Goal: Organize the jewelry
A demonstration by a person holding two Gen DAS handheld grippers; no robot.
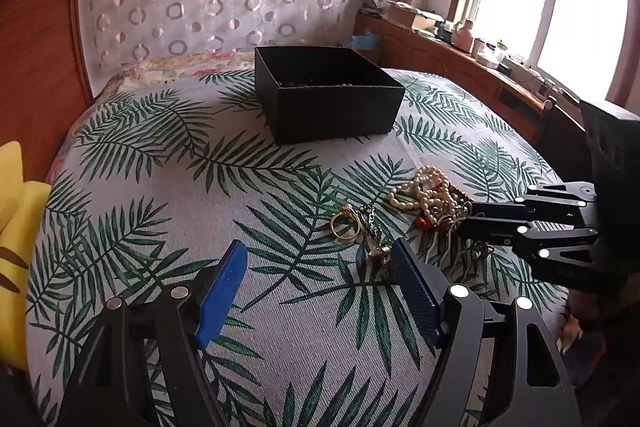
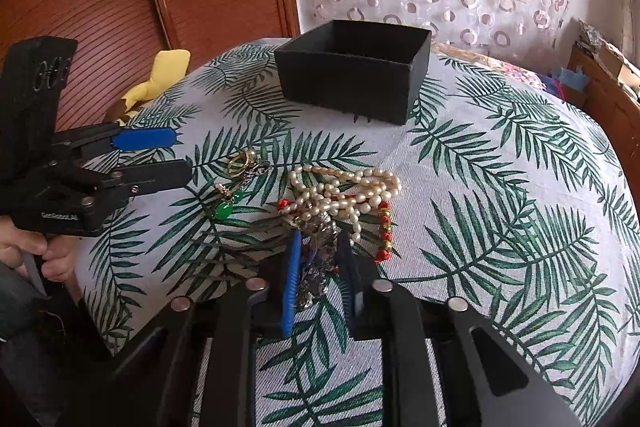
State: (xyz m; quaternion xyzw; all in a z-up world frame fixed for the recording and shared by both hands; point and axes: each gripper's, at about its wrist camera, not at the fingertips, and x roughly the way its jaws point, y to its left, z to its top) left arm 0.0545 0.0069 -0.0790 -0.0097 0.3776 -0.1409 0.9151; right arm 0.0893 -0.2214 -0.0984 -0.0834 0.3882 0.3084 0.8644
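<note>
A heap of jewelry lies on the palm-leaf bedspread (image 2: 480, 187): a pearl necklace (image 2: 344, 191), a red-and-gold bead string (image 2: 385, 231), a green pendant (image 2: 224, 211) and a gold ring (image 2: 242, 163). My right gripper (image 2: 318, 267) points down into the near edge of the heap, and its blue pads (image 2: 292, 279) press on a silvery, dark trinket (image 2: 318, 247). In the left wrist view the right gripper (image 1: 466, 219) reaches the pearl necklace (image 1: 428, 191) from the right. My left gripper (image 1: 320, 279) stands open with nothing between its fingers, just short of the gold ring (image 1: 344, 225).
An open black box (image 1: 324, 107) (image 2: 352, 83) sits farther back on the bed, with small items dimly visible inside. A yellow plush toy (image 2: 168, 67) lies at the left edge by the wooden headboard. A person's hand (image 2: 40, 251) holds the left gripper (image 2: 180, 155). A cluttered wooden shelf (image 1: 460, 55) runs under the window.
</note>
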